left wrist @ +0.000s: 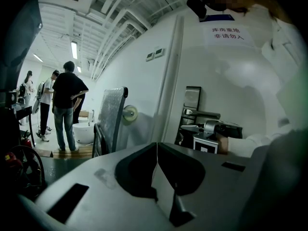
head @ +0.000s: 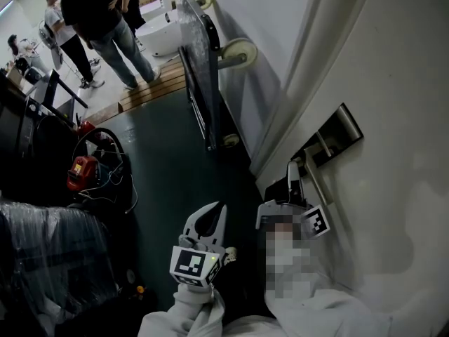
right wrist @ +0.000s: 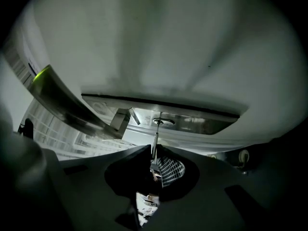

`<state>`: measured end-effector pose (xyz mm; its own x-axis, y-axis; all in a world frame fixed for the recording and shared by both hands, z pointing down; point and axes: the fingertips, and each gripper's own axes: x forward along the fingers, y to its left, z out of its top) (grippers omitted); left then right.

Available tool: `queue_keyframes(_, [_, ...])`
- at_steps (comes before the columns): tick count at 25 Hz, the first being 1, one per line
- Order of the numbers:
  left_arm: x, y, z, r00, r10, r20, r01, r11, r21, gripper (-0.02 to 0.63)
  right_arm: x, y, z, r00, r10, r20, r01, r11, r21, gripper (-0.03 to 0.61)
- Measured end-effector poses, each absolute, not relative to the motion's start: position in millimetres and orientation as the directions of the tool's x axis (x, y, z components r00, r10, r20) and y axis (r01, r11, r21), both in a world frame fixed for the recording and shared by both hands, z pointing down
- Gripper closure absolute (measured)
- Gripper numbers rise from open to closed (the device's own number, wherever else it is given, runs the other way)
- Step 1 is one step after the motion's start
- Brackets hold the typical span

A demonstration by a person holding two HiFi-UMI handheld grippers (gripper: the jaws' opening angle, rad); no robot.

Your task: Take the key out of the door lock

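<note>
Key sits mid-frame, tip in the lock, head pinched tight by the right gripper. Pull-out step; next probably needs a straight pull back. Left gripper idles, jaws together.

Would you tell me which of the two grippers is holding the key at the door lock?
The right gripper: its jaws pinch the key that reaches up to the lock, while the left gripper is shut on nothing.
</note>
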<state>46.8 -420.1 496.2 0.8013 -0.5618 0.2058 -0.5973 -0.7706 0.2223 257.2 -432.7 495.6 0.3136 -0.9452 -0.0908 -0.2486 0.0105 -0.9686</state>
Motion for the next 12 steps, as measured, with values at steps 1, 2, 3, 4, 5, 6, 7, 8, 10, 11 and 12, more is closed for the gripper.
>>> queue_keyframes(1, [46.9,-420.9,496.2,0.801,-0.562,0.207,-0.598,-0.771,0.220,0.594,257.5,-433.2,495.1,0.316,-0.944,-0.091,-0.250,0.009,-0.968,0.506])
queue_keyframes(2, [46.9,-421.5,496.1,0.800,-0.563,0.208,-0.598,-0.770,0.220,0.595,257.7,-433.7,494.7,0.319,-0.943,-0.090,-0.249,0.008,-0.968,0.508])
queue_keyframes(3, [46.7,-422.0,496.1,0.800,-0.563,0.208,-0.600,-0.769,0.220,0.594,257.9,-434.1,494.5,0.323,-0.942,-0.088,-0.245,0.007,-0.969,0.508])
queue_keyframes(4, [46.5,-422.4,496.3,0.799,-0.564,0.209,-0.600,-0.768,0.222,0.594,257.9,-434.2,494.7,0.327,-0.941,-0.087,-0.238,0.007,-0.971,0.505])
queue_keyframes(5, [46.3,-422.5,496.8,0.798,-0.565,0.209,-0.601,-0.767,0.223,0.594,258.0,-434.2,495.0,0.332,-0.939,-0.086,-0.230,0.007,-0.973,0.500])
queue_keyframes(6, [46.1,-422.4,497.6,0.797,-0.566,0.210,-0.603,-0.766,0.225,0.594,258.2,-434.0,495.6,0.338,-0.938,-0.084,-0.225,0.006,-0.974,0.500])
queue_keyframes(7, [46.0,-422.2,498.7,0.796,-0.567,0.211,-0.604,-0.764,0.227,0.594,258.4,-433.8,496.1,0.343,-0.936,-0.083,-0.225,0.004,-0.974,0.502])
queue_keyframes(8, [46.0,-421.9,499.8,0.795,-0.568,0.212,-0.605,-0.762,0.229,0.594,258.5,-433.8,496.3,0.349,-0.933,-0.083,-0.225,0.002,-0.974,0.501])
queue_keyframes(10, [46.0,-421.0,501.3,0.795,-0.567,0.214,-0.606,-0.761,0.232,0.595,258.2,-433.5,496.6,0.362,-0.928,-0.086,-0.219,0.005,-0.976,0.502])
queue_keyframes(11, [46.1,-420.3,501.9,0.795,-0.567,0.215,-0.605,-0.761,0.234,0.595,257.9,-433.1,496.9,0.370,-0.925,-0.087,-0.212,0.007,-0.977,0.502])
queue_keyframes(12, [46.1,-419.4,502.5,0.796,-0.566,0.216,-0.605,-0.761,0.236,0.594,257.8,-432.7,497.1,0.376,-0.923,-0.085,-0.207,0.006,-0.978,0.503])
